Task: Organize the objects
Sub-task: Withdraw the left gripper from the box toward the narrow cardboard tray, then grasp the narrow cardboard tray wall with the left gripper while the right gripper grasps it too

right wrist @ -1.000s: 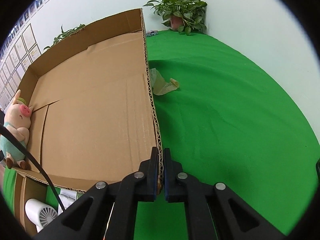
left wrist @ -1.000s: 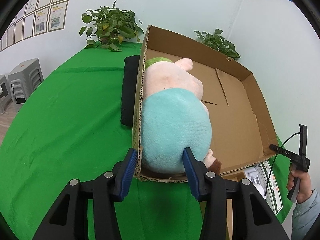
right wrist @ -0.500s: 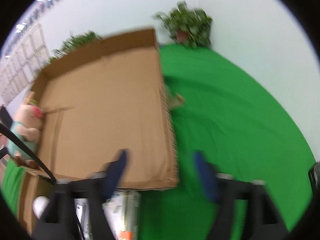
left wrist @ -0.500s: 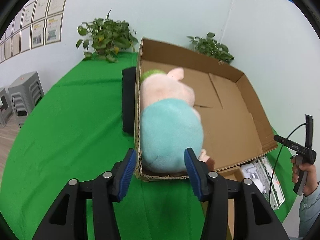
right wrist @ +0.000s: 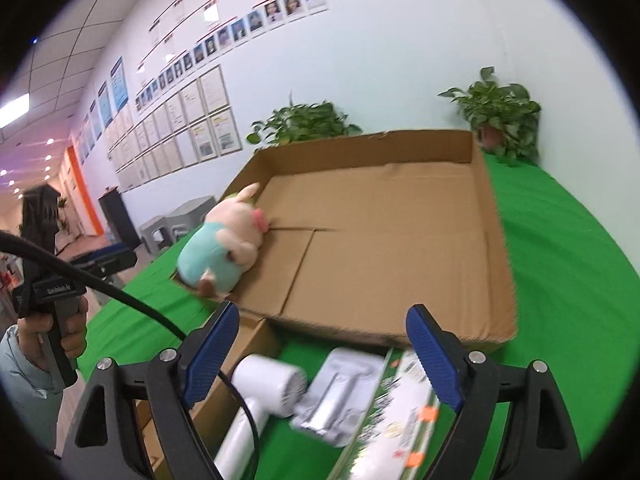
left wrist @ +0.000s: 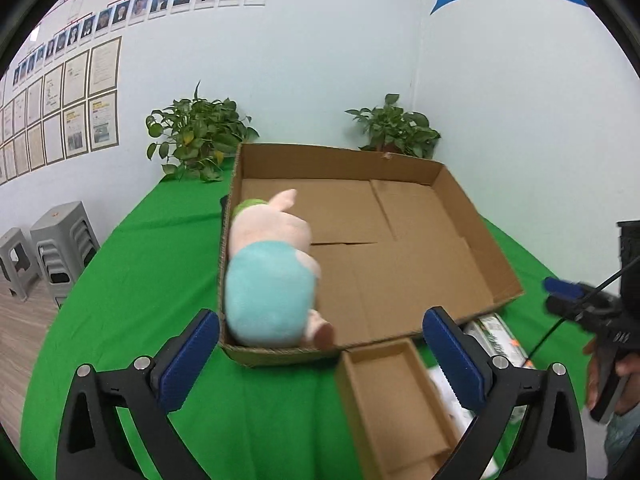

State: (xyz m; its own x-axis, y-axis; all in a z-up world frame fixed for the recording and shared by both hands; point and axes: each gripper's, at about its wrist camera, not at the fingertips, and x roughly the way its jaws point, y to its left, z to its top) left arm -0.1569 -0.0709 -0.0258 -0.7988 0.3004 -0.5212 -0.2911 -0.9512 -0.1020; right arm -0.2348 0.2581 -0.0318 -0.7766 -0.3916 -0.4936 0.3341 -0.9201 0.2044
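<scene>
- Grippers first: the left gripper (left wrist: pixel 320 354) has its jaws spreading wide, nothing pressed between the blue pads; the right gripper (right wrist: pixel 322 350) is also opening, with nothing gripped.
- Straight ahead of the left gripper lies a plush pig (left wrist: pixel 272 276) in a teal outfit, inside the near left corner of a big cardboard box (left wrist: pixel 400 248), apart from both pads.
- From the right gripper the same pig (right wrist: pixel 224 250) sits ahead and to the left, against the box's (right wrist: pixel 380 248) left wall.
- Below the right gripper's fingers, on the green tablecloth (right wrist: pixel 568 260), lie a white hair dryer (right wrist: pixel 260 396), a blister pack (right wrist: pixel 336 392) and a printed carton (right wrist: pixel 396 424), all blurred.
- A small open cardboard tray (left wrist: pixel 394 404) sits just under the left gripper's right finger, touching the big box's near wall.
- Two potted plants (left wrist: pixel 196 136) stand beyond the box.
</scene>
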